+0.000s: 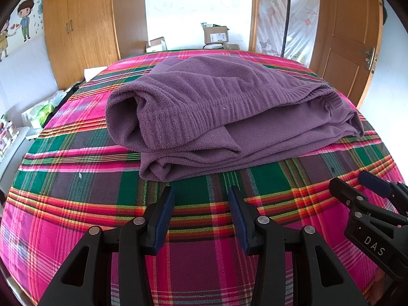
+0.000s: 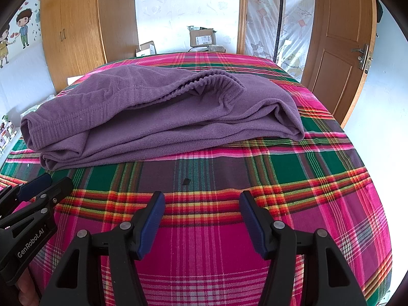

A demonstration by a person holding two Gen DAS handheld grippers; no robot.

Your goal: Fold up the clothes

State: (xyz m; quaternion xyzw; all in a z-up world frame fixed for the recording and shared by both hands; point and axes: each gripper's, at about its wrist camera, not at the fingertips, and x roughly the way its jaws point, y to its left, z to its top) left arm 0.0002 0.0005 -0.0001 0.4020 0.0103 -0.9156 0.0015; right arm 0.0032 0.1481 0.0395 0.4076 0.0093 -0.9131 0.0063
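Note:
A purple fleece garment [image 1: 216,112] lies folded in several layers on the plaid bed cover [image 1: 76,178], its ribbed elastic band on top. In the right wrist view the same garment [image 2: 163,117] fills the middle left. My left gripper [image 1: 201,193] hovers open just short of the garment's near folded edge, nothing between its blue pads. My right gripper [image 2: 200,199] is open over bare plaid, a little nearer than the garment. Each gripper shows at the edge of the other's view: the right gripper [image 1: 357,183] and the left gripper [image 2: 51,181].
The bed cover [image 2: 306,178] spreads wide to the right and front of the garment. Wooden wardrobes [image 1: 79,25] and a wooden door [image 1: 349,33] stand behind the bed. Cardboard boxes [image 1: 215,34] sit past the far edge. Clutter [image 1: 38,112] lies beside the bed at left.

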